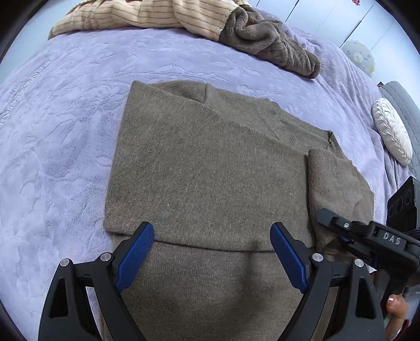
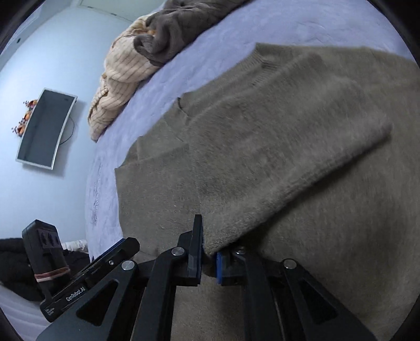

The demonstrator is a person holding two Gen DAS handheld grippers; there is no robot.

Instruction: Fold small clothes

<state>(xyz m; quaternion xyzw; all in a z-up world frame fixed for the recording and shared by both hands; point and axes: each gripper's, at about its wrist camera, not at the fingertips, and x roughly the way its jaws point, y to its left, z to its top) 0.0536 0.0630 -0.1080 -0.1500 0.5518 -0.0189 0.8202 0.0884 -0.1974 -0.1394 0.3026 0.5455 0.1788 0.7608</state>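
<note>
A grey-brown knit sweater [image 1: 210, 162] lies flat on the lilac bedspread [image 1: 65, 131], with one side folded in over the body. My left gripper [image 1: 212, 236] is open just above the folded edge, with blue pads [image 1: 136, 251] wide apart and nothing between them. My right gripper [image 2: 208, 251] is shut on the cuff end of the sweater's sleeve [image 2: 302, 162], which lies slanted across the body [image 2: 341, 262]. In the left wrist view the right gripper [image 1: 338, 228] comes in at the sweater's right edge, at the sleeve [image 1: 338, 181].
A heap of clothes lies at the far end of the bed: a beige striped garment [image 1: 136, 15] and a dark brown plush one [image 1: 270, 42]. A white round cushion [image 1: 392, 131] sits to the right. A wall screen [image 2: 46, 128] shows in the right wrist view.
</note>
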